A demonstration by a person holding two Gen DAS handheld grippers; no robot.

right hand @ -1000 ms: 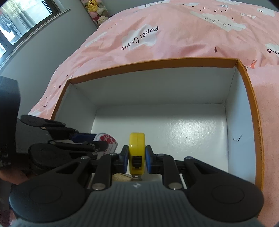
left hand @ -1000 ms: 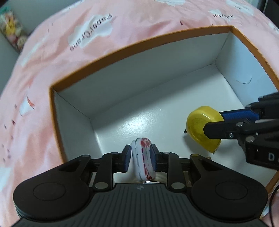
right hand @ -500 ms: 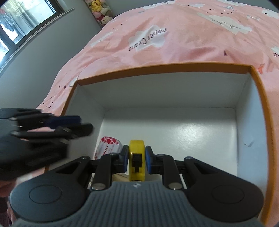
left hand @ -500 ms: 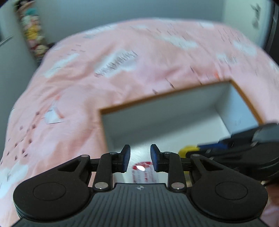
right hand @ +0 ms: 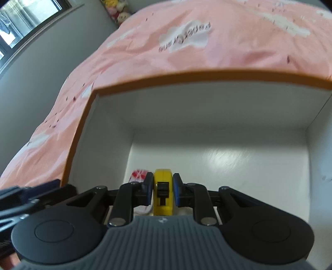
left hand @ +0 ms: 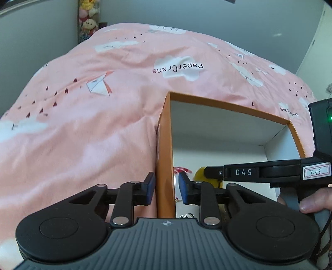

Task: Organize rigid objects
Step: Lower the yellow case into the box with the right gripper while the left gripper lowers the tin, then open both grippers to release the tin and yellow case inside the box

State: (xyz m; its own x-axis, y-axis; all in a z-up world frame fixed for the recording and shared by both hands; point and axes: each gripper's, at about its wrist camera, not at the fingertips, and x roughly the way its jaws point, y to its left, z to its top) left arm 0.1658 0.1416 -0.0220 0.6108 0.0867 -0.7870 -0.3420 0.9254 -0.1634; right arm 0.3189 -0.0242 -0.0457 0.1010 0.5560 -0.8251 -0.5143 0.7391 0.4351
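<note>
An orange-rimmed box with white inside (left hand: 164, 145) (right hand: 207, 76) lies on a pink bedspread. My right gripper (right hand: 162, 190) is shut on a yellow tape measure (right hand: 163, 192) low inside the box. A white tin with red hearts (right hand: 139, 175) lies on the box floor just left of it; it also shows in the left wrist view (left hand: 181, 170). My left gripper (left hand: 166, 190) is open and empty, raised, with its fingers astride the box's left wall. The right gripper's body (left hand: 259, 172) crosses the left wrist view, hiding most of the tape measure (left hand: 200, 173).
The pink bedspread (left hand: 93, 103) (right hand: 145, 52) surrounds the box. Grey walls stand behind. Stuffed toys (left hand: 88, 22) sit at the far corner, and a window (right hand: 25, 18) is at the upper left. A hand (left hand: 315, 201) holds the right gripper's handle.
My left gripper let go of the heart tin, which now lies in the box, and pulled back up and left over the box wall. My right gripper, still holding the tape measure, went lower into the box.
</note>
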